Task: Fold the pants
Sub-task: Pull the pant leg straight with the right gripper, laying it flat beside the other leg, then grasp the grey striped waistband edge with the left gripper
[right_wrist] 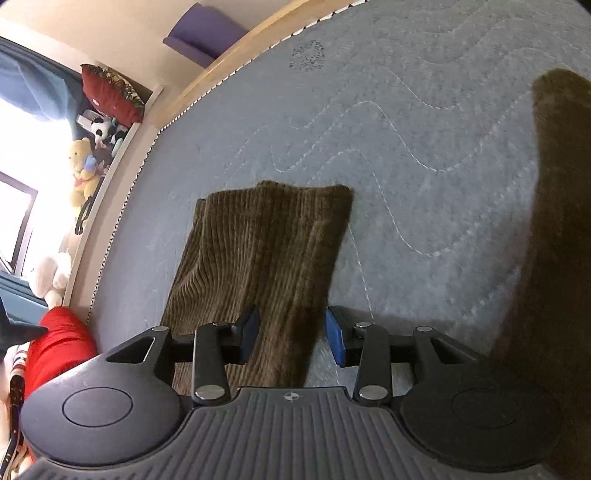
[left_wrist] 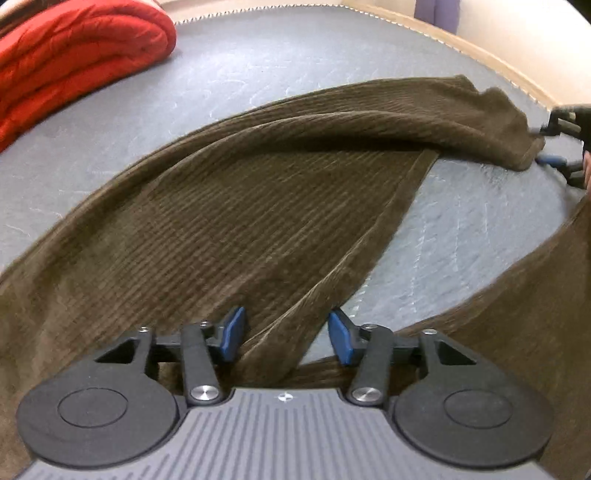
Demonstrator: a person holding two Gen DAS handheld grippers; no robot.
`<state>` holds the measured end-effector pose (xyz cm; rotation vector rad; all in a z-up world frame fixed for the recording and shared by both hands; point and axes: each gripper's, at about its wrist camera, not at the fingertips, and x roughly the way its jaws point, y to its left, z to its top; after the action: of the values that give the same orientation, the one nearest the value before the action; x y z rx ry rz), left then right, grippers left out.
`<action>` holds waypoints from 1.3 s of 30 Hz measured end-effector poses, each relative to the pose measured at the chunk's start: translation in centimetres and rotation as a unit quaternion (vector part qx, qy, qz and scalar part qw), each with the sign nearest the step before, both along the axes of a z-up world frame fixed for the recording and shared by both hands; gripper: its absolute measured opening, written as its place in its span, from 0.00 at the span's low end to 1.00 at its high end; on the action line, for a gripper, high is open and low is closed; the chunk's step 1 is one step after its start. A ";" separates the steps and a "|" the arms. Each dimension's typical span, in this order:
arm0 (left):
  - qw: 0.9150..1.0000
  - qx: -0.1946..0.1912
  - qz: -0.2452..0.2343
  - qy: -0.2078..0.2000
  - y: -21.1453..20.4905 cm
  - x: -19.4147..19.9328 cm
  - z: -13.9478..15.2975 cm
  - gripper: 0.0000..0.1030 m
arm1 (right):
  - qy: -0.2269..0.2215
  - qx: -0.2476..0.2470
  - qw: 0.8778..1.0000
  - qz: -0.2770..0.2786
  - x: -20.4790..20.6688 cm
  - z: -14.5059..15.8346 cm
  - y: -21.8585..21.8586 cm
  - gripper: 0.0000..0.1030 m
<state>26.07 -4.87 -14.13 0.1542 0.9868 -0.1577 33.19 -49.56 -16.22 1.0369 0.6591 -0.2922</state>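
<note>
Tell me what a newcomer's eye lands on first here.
Brown corduroy pants sprawl across the grey quilted mattress, one leg folded over. The left tool stands open around a fabric edge, and the right tool is open around a leg end. A red folded quilt sits at the far left.

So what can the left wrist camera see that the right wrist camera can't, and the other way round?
Only the left wrist view shows the left gripper, jaws open around a fold of the brown pants, the long spread of both legs, and the right gripper seen from outside at the far leg end.

Only the right wrist view shows the shelf of stuffed toys, the bright window and the wavy stitching on the mattress.

Both show the corduroy pants, the grey mattress, the folded red blanket and the purple object beyond the bed frame.
</note>
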 end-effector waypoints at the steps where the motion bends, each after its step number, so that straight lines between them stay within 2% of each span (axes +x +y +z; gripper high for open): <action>1: 1.000 0.002 0.000 0.000 0.2 -0.1 0.1 0.36 | -0.001 -0.002 1.000 -0.002 0.1 0.1 -0.1 0.37; 2: 1.000 0.010 -0.001 0.000 0.4 -0.3 0.3 0.21 | -0.001 -0.006 1.000 -0.005 0.2 0.1 -0.2 0.35; 3: 1.000 0.016 -0.006 0.003 0.5 -0.5 0.4 0.16 | 0.002 -0.014 1.000 -0.006 0.4 0.1 -0.3 0.29; 4: 1.000 0.017 -0.014 0.004 0.9 -0.9 0.7 0.12 | 0.006 -0.022 1.000 -0.007 0.7 0.0 -0.3 0.15; 7: 0.999 0.013 -0.034 0.004 2.3 -2.3 1.6 0.10 | 0.013 -0.053 0.998 0.006 1.7 -0.3 -0.2 0.09; 10: 0.997 0.049 -0.053 0.001 3.8 -3.4 2.3 0.09 | 0.005 -0.074 0.997 0.005 2.0 0.4 -0.7 0.07; 11: 0.997 0.060 -0.056 0.003 4.6 -3.5 2.3 0.09 | -0.004 -0.088 0.996 -0.007 1.7 1.1 -1.0 0.06; 12: 0.997 0.055 -0.058 0.009 5.5 -3.3 2.3 0.10 | -0.009 -0.109 0.994 -0.020 1.4 1.9 -1.3 0.06; 15: 0.997 -0.018 -0.055 0.042 7.5 -2.8 2.6 0.12 | 0.035 -0.179 0.981 -0.068 0.6 4.0 -1.2 0.06; 16: 0.997 -0.021 -0.065 0.048 7.2 -2.9 2.7 0.12 | 0.058 -0.180 0.978 -0.085 0.2 3.9 -1.4 0.06; 18: 0.994 0.005 -0.096 0.051 6.1 -3.3 2.8 0.17 | 0.109 -0.159 0.974 -0.122 -0.7 2.5 -2.2 0.06; 19: 0.993 0.016 -0.105 0.046 5.7 -3.6 3.0 0.18 | 0.121 -0.140 0.975 -0.125 -1.0 1.7 -2.7 0.06; 20: 0.993 0.014 -0.106 0.043 5.8 -3.8 3.3 0.19 | 0.110 -0.131 0.977 -0.126 -1.3 1.4 -3.1 0.07; 21: 0.994 0.004 -0.101 0.042 6.2 -4.0 3.8 0.21 | 0.112 -0.139 0.976 -0.122 -1.2 1.7 -3.1 0.07; 22: 0.995 -0.009 -0.093 0.042 6.7 -4.5 4.3 0.25 | 0.115 -0.158 0.972 -0.129 -1.3 2.3 -3.0 0.02; 23: 0.995 -0.028 -0.084 0.042 7.6 -5.0 5.0 0.33 | 0.131 -0.203 0.957 -0.159 -1.7 3.4 -2.7 0.02; 24: 0.995 -0.043 -0.078 0.042 8.1 -5.6 5.7 0.37 | 0.133 -0.227 0.949 -0.175 -2.0 4.2 -2.8 0.05; 25: 0.995 -0.057 -0.073 0.039 8.8 -6.1 6.7 0.42 | 0.129 -0.229 0.948 -0.178 -2.1 4.7 -3.0 0.06; 27: 0.995 -0.070 -0.068 0.019 10.6 -8.3 9.0 0.42 | 0.116 -0.212 0.953 -0.183 -2.8 5.6 -3.7 0.06; 31: 0.997 -0.072 -0.030 -0.020 15.3 -12.7 13.2 0.42 | 0.051 -0.177 0.972 -0.143 -4.3 8.2 -3.1 0.07; 36: 0.993 -0.085 0.037 -0.075 21.9 -18.7 18.2 0.42 | -0.050 -0.197 0.978 -0.035 -5.4 15.1 2.5 0.09; 38: 0.990 -0.078 0.053 -0.104 23.5 -20.7 18.6 0.43 | -0.083 -0.198 0.976 0.025 -7.0 18.1 5.5 0.10; 39: 0.988 -0.075 0.071 -0.117 24.4 -21.8 18.4 0.45 | -0.099 -0.199 0.973 0.054 -8.2 19.5 7.0 0.16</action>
<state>4.22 19.48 4.30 -0.0357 0.7459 -0.0797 24.98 -42.52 3.25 0.6332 0.4502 -0.2105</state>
